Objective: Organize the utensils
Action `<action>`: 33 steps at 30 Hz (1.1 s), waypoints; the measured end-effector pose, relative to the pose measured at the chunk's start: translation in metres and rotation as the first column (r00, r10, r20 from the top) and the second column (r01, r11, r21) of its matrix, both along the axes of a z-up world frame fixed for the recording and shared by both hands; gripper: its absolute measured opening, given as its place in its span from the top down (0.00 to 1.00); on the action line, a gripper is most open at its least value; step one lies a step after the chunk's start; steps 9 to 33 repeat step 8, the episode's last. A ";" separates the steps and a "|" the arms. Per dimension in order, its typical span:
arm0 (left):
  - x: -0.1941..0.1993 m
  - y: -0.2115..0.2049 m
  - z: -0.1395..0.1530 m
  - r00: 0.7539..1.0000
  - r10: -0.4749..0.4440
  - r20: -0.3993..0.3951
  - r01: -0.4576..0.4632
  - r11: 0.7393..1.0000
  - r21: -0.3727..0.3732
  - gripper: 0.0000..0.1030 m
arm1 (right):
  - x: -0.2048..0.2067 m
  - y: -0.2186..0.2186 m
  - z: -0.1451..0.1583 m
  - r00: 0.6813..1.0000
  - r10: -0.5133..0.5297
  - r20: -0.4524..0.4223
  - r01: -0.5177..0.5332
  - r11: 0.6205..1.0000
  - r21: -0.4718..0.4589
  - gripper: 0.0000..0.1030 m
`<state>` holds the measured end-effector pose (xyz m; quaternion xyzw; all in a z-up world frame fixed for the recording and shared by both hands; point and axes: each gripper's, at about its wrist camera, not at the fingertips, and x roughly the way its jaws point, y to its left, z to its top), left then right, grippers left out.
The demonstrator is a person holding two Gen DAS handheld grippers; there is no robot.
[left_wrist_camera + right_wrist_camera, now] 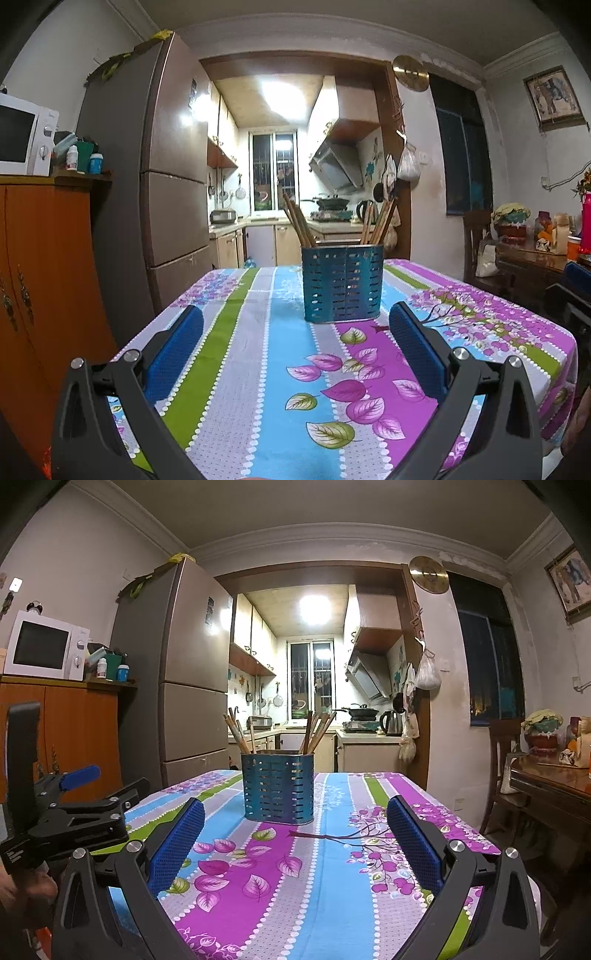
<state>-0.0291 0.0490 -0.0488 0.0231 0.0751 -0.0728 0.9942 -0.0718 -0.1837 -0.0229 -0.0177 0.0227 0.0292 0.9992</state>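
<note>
Chopsticks [301, 223] stand in two leaning bunches in a blue slotted holder [342, 282], which sits upright on the flowered tablecloth [258, 369] ahead of my left gripper [295, 332]. In the left wrist view I see its jaws spread wide, the blue pads [173, 350] well apart and holding nothing, hovering over the near part of the table. The holder lies beyond the fingertips, slightly right of centre. A fridge [162, 155] and a microwave [24, 142] stand off to the left.

From the right wrist view, my right gripper [295, 821] is likewise wide open and empty above the cloth [332, 886]. The holder [277, 786] stands ahead between the two pads [415, 843], closer to the left one, not touched by either. At the left edge I see the left gripper [86, 794] from the side, held in a hand [26, 891].
</note>
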 end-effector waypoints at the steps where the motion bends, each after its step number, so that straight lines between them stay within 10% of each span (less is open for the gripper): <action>1: 0.003 0.000 -0.001 1.000 0.003 -0.018 -0.004 1.000 -0.002 0.05 | 0.000 0.001 0.000 1.000 0.000 0.000 0.000 1.000 -0.001 0.05; 33: 0.010 0.000 -0.005 0.998 0.018 -0.057 -0.018 1.000 -0.004 0.05 | 0.004 0.001 -0.001 1.000 -0.003 -0.014 0.003 1.000 0.001 0.05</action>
